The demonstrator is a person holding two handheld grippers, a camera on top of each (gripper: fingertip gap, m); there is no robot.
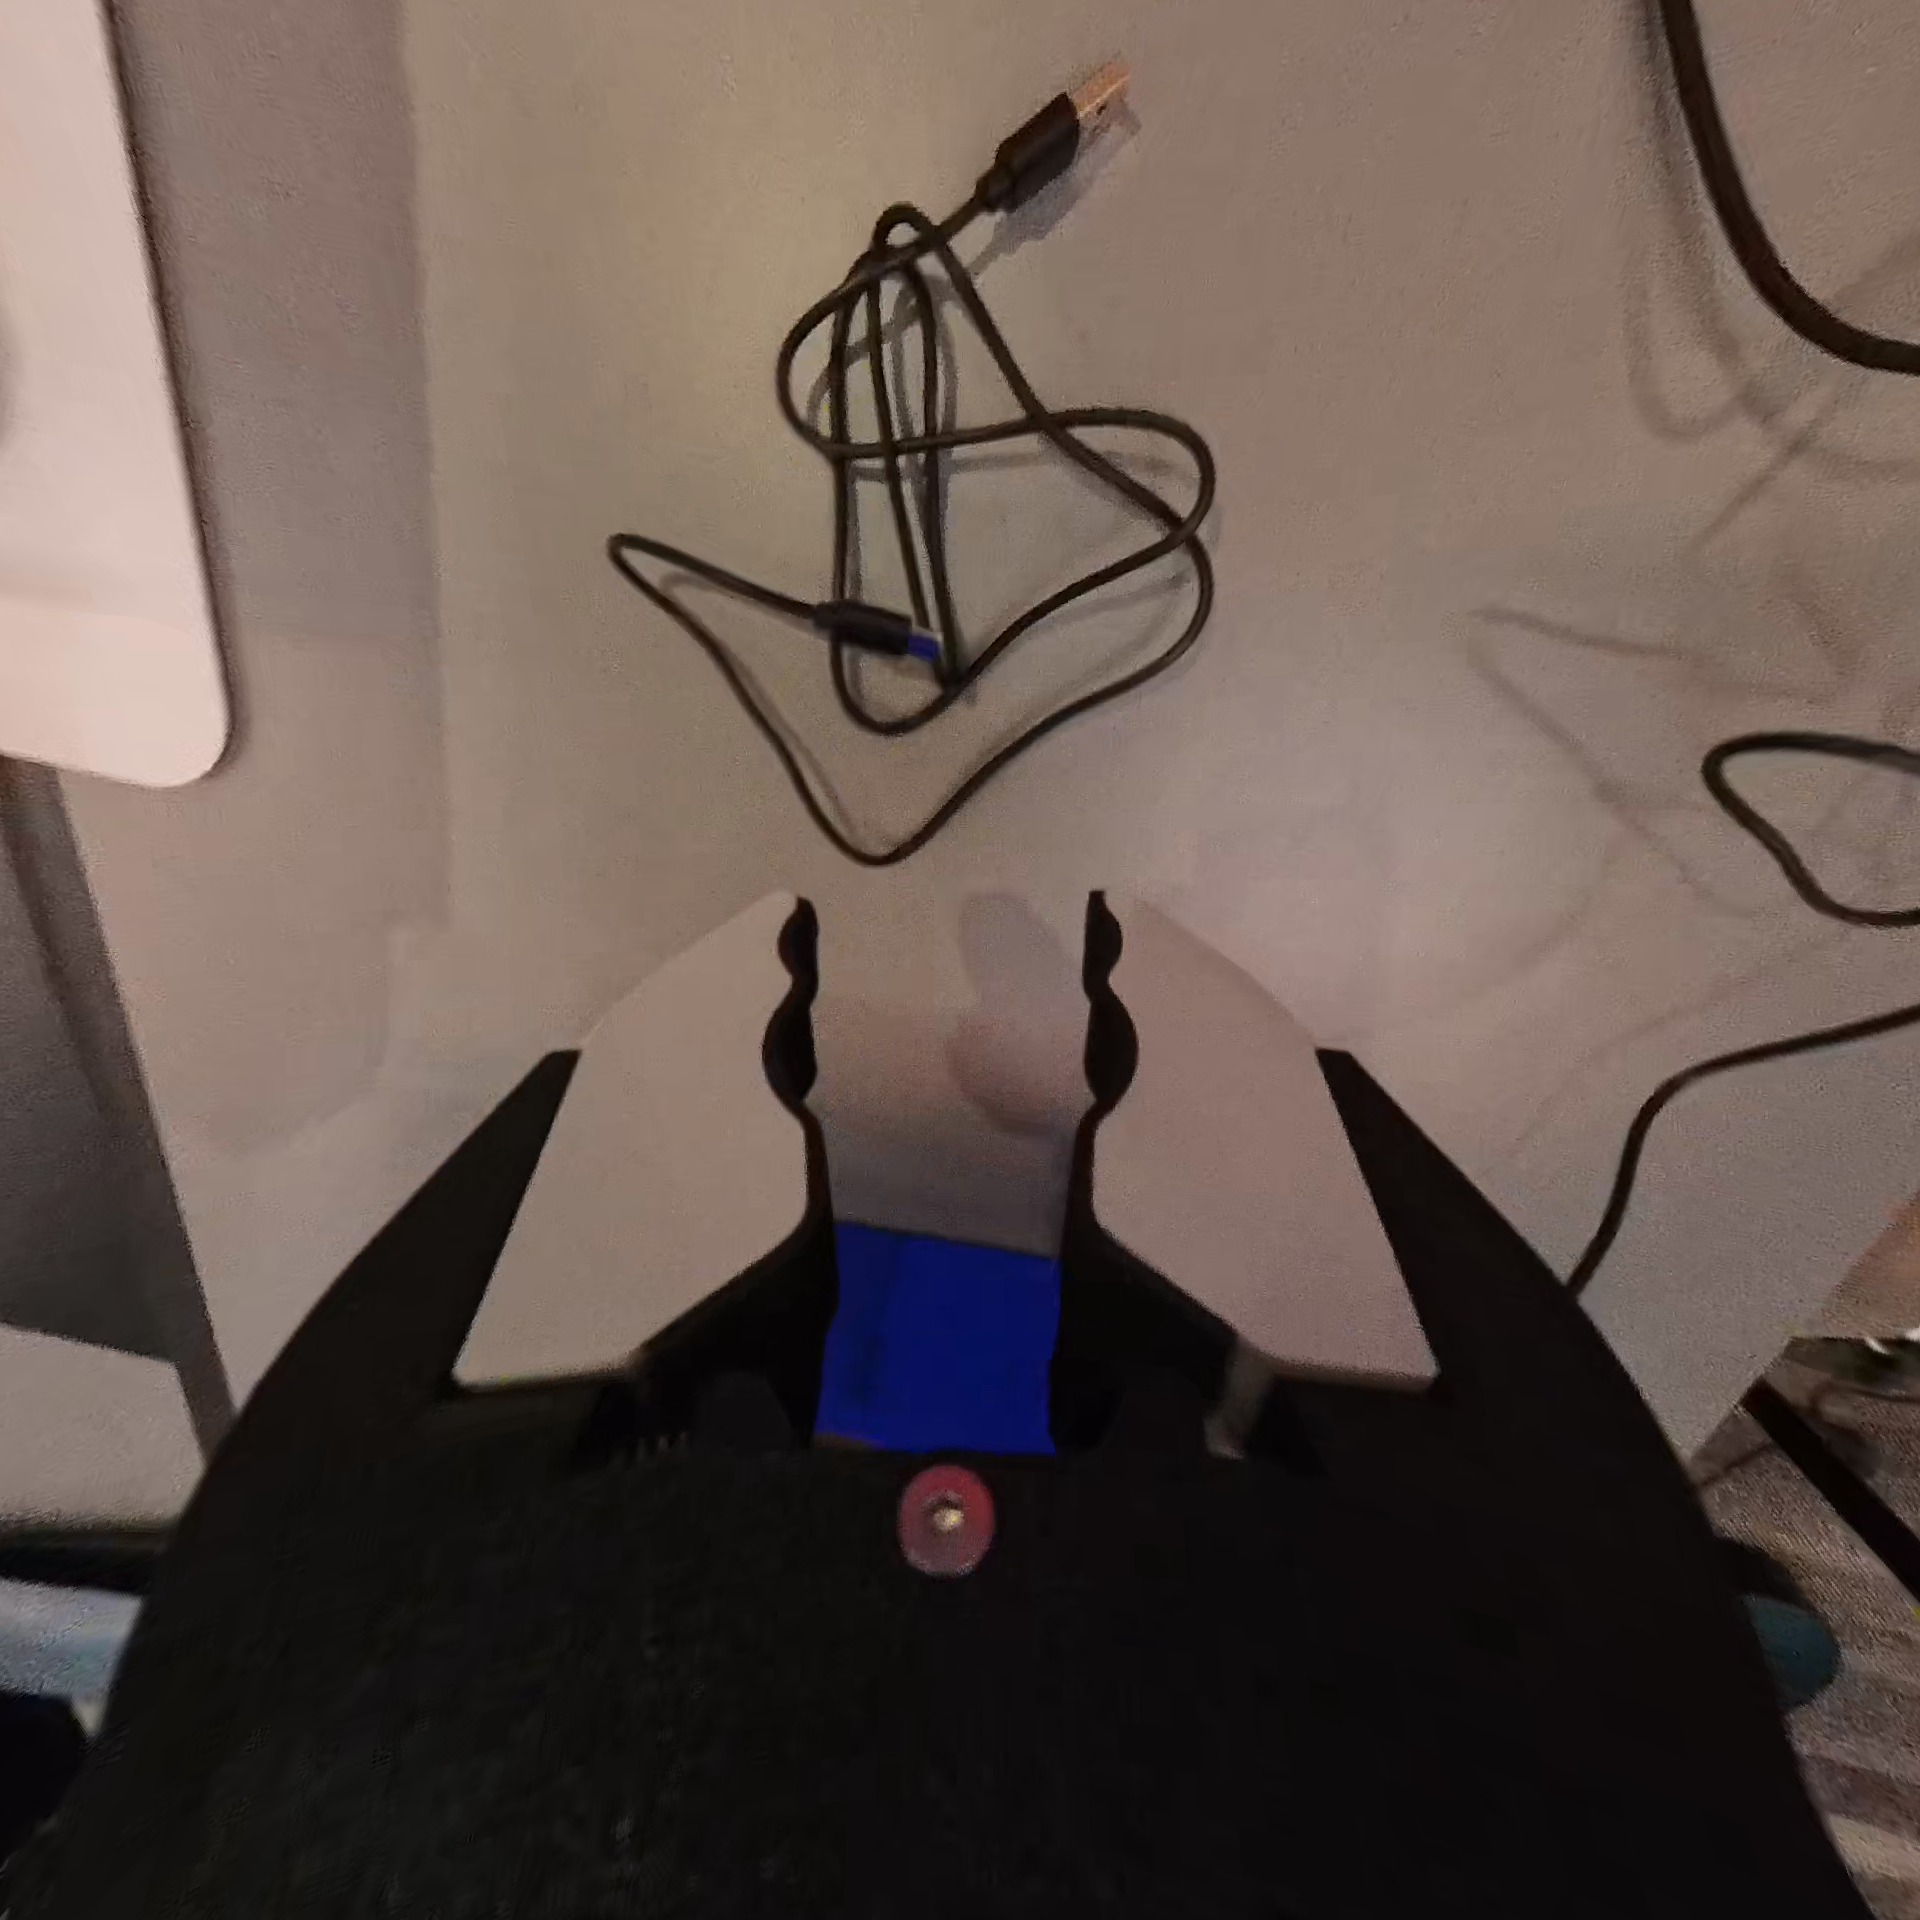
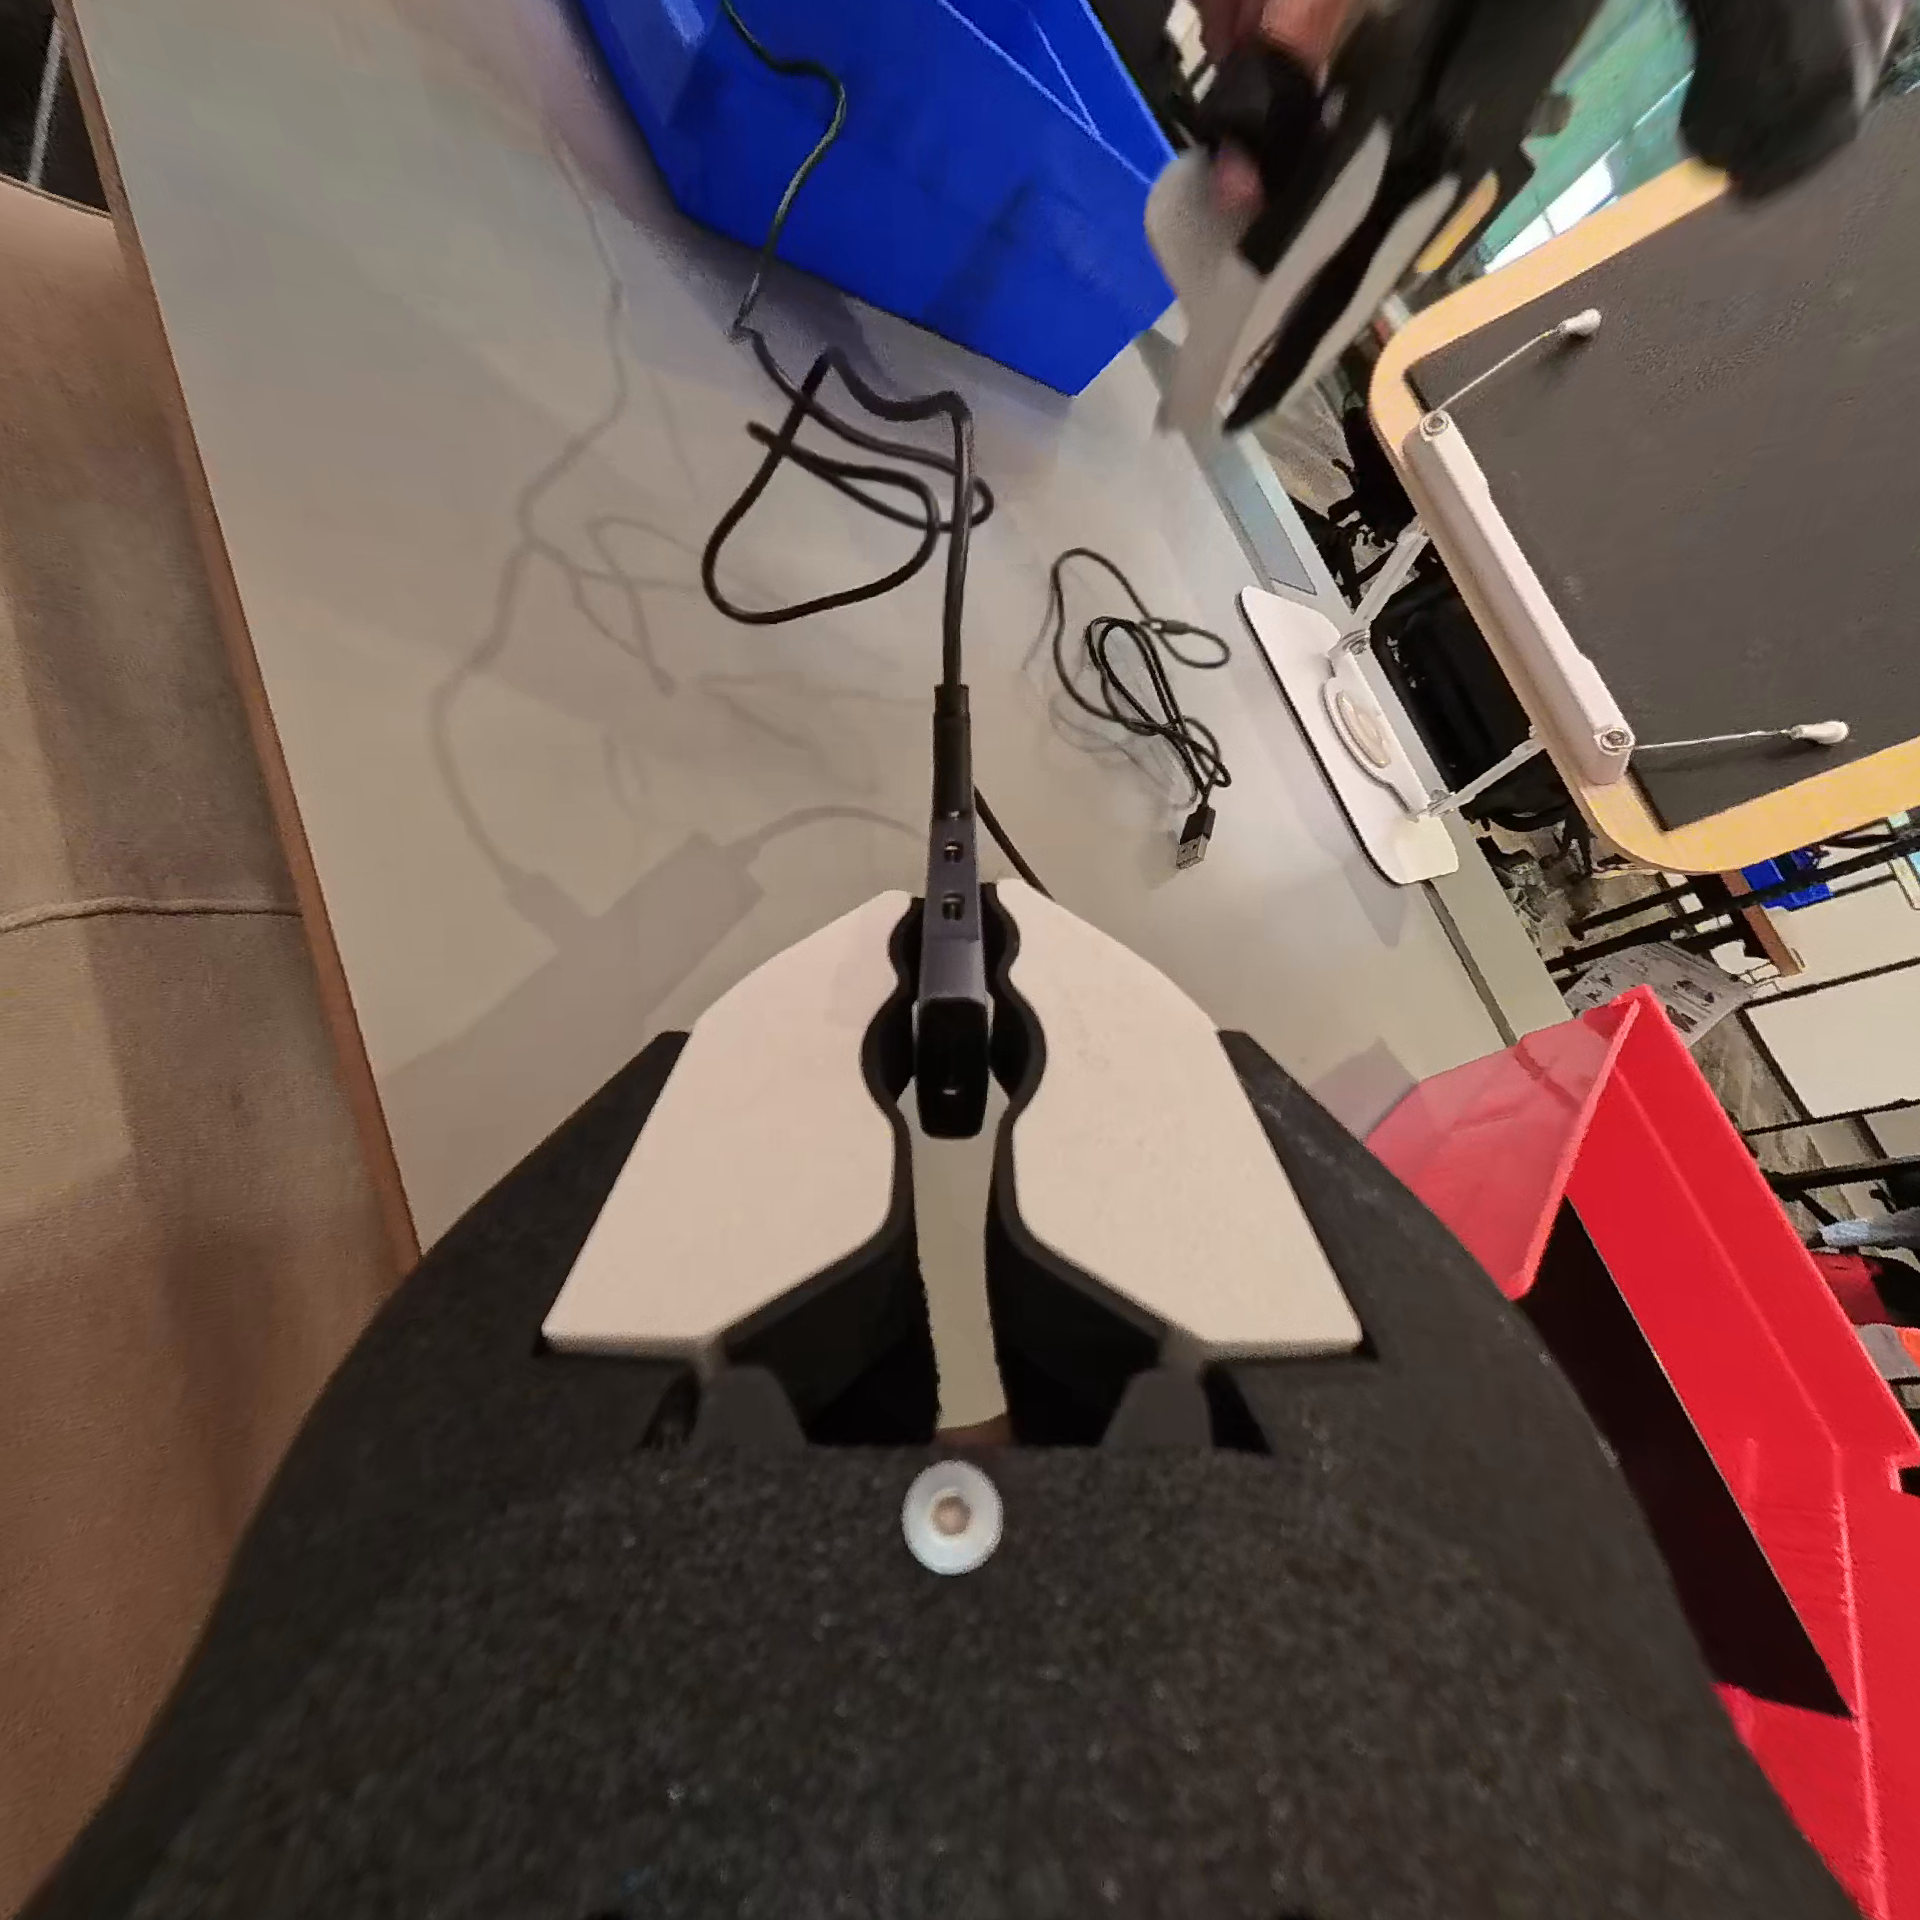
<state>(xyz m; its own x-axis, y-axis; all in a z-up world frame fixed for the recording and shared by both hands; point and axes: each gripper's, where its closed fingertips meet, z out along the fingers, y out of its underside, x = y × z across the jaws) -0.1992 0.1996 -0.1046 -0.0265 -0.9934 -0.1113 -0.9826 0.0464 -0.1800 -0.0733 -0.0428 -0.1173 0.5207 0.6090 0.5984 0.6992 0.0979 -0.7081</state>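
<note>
Two tools: left tool [image 1: 945, 925] gaping, empty, above cable [image 1: 935, 520]
Right tool [image 2: 954, 914]: clamped on plug [image 2: 948, 997]
Surface [image 2: 416, 520]: grey

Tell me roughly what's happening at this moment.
A person works two handheld claws over a pale tabletop. The right claw is shut on a dark adapter, whose thick cable trails toward a blue bin. The left claw is open and empty, poised just short of a tangled black USB cable lying loose.
</note>
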